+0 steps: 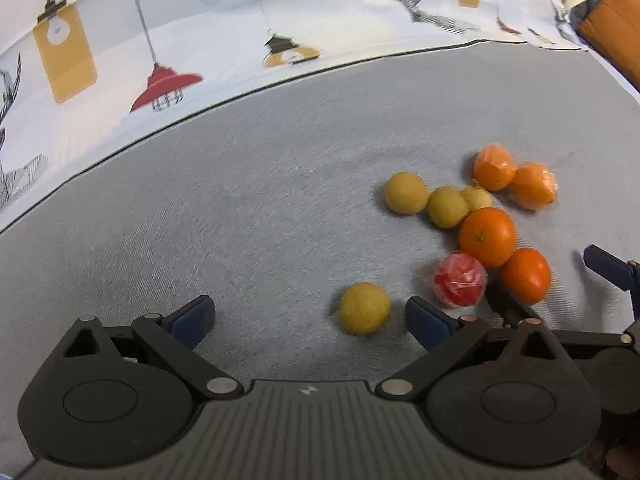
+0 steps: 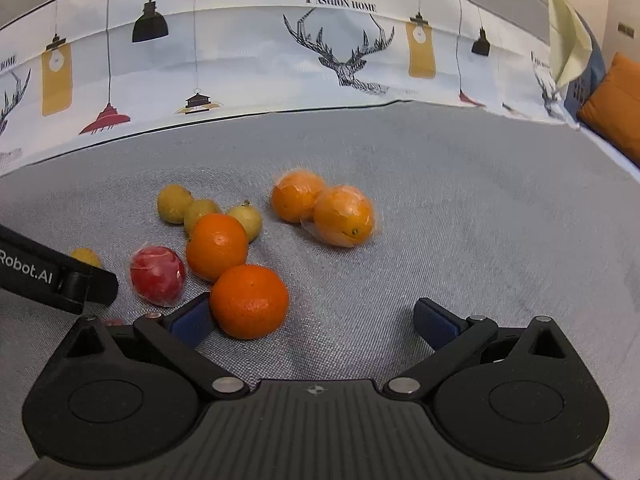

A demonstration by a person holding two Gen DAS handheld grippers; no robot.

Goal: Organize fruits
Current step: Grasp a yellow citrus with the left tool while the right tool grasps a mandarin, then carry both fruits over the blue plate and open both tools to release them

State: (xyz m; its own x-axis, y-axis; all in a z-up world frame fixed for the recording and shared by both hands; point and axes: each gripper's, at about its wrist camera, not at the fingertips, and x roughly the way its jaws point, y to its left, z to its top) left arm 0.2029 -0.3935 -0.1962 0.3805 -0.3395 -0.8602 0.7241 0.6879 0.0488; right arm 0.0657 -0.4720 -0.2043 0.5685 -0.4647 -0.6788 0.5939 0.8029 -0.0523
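Fruits lie on a grey fabric surface (image 1: 260, 208). In the left wrist view a lone yellow lemon (image 1: 364, 308) sits just inside my open left gripper (image 1: 310, 318), near its right finger. Beyond lie three lemons (image 1: 406, 193), a wrapped red apple (image 1: 460, 279), two bare oranges (image 1: 487, 236) and two wrapped oranges (image 1: 534, 185). In the right wrist view my right gripper (image 2: 316, 320) is open; a bare orange (image 2: 249, 301) rests against its left finger. The wrapped apple (image 2: 157, 275), another orange (image 2: 216, 246), lemons (image 2: 174, 203) and wrapped oranges (image 2: 344, 216) lie ahead.
A white cushion back printed with lamps and deer (image 2: 320, 56) borders the far edge. An orange pillow (image 2: 616, 108) lies at the far right. The left gripper's body (image 2: 52, 276) shows at the left of the right wrist view.
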